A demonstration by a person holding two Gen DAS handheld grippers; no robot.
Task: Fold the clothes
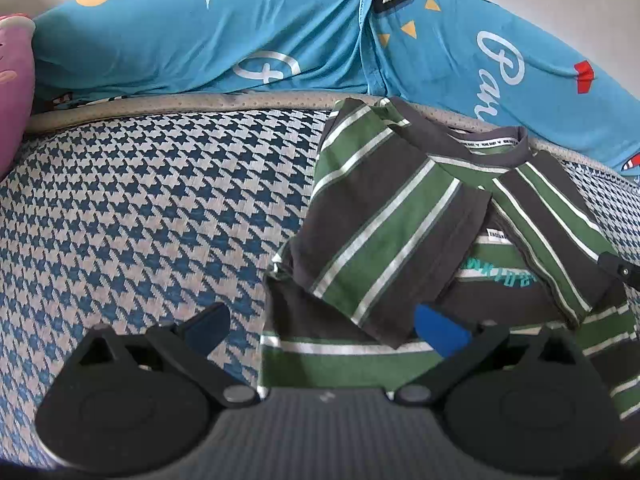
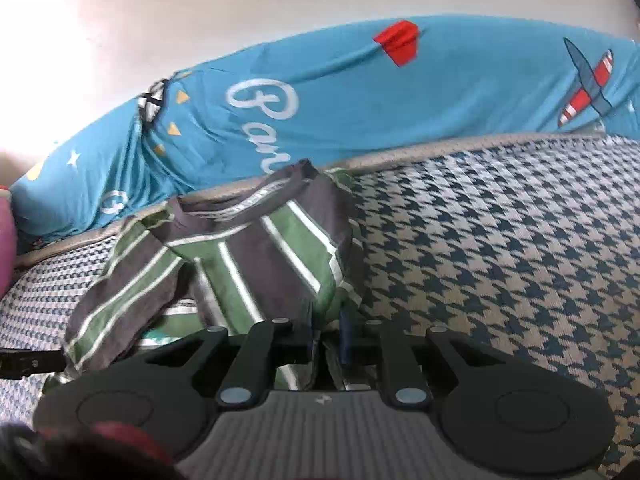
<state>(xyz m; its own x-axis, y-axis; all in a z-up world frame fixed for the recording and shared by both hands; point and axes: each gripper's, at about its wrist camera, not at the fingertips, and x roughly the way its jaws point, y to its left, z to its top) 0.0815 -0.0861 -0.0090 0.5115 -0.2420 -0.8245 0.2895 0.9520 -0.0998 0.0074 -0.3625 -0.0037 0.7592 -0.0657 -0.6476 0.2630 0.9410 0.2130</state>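
**Striped T-shirt, part-folded, on houndstooth mat**

Item: a T-shirt (image 1: 384,240) striped in green, grey and white, laid on the blue-and-white houndstooth mat (image 1: 140,208), its collar turned toward the far edge. Both sleeves are seen folded inward over the chest, where teal lettering is partly covered.

Left gripper (image 1: 326,326): fingers spread wide apart, nothing held; one blue pad (image 1: 442,330) is placed over the shirt's lower part, the other over bare mat just beside the shirt's edge.

Right gripper (image 2: 326,336): fingers drawn close together, with a fold of the shirt's right side clamped between them.

Behind the mat: a blue printed cover (image 1: 240,32) with white script, a star and a red paper-plane motif; a pink cushion (image 1: 14,92) is noted at the left margin
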